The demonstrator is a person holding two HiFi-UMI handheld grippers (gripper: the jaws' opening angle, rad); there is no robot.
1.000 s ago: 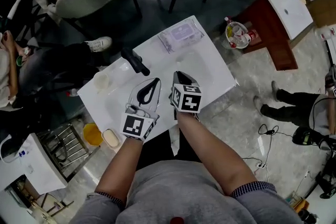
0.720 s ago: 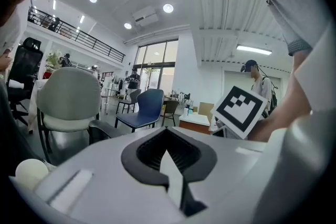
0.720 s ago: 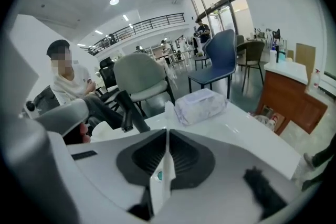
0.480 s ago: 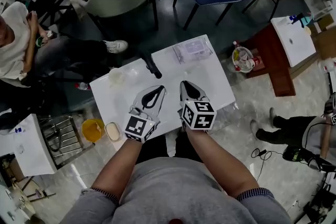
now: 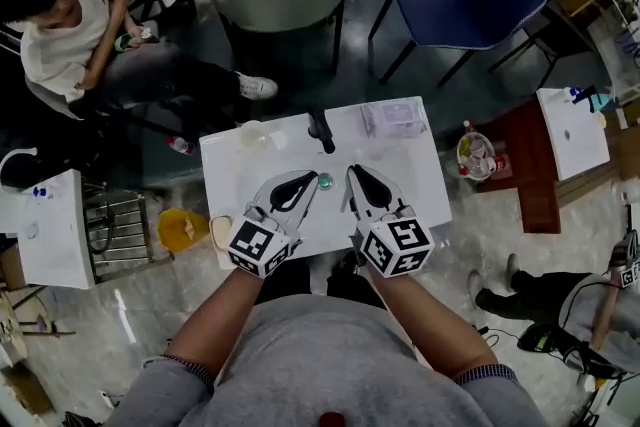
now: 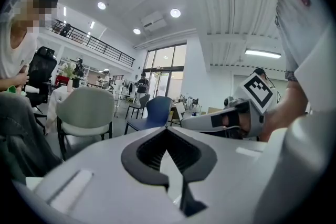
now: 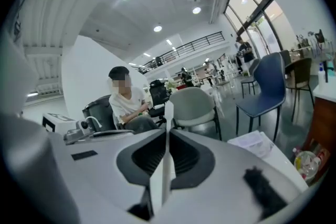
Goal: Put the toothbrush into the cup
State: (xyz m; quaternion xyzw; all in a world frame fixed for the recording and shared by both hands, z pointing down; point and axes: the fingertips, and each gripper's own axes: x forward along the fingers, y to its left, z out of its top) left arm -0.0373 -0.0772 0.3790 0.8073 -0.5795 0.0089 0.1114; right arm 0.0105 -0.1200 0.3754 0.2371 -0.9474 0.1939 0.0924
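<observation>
1. Holding both tools above the near edge of the white worktop (image 5: 420,165), we have them side by side, pointing across it towards the far side where the cup (image 5: 252,136) stands.
2. Right tool (image 7: 168,131): the jaws are pinched almost together on the toothbrush (image 7: 167,152), and the sliver of gap left is only the handle's own thickness. We judge the grip is on the handle so the brush can go end first into the cup.
3. Left tool (image 6: 168,129): tips touching, nothing between them. It's the spare here, held beside its partner and clear of the carrying tool's path.
4. The toothbrush reads as a slim, pale, flat strip, standing on edge between the pads and poking just past the tips. Bristles? We can't make them out.
5. In the head view a small teal thing (image 5: 324,180) shows between the two tools' tips. Whether it's the brush's end, we can't say.
6. The cup is pale, translucent and upright near the worktop's far left. It sits well apart from both tools, with a black object (image 5: 320,129) and a flat packet (image 5: 392,118) along the same far edge. So the toothbrush is in the right tool's hold, not yet at the cup.
</observation>
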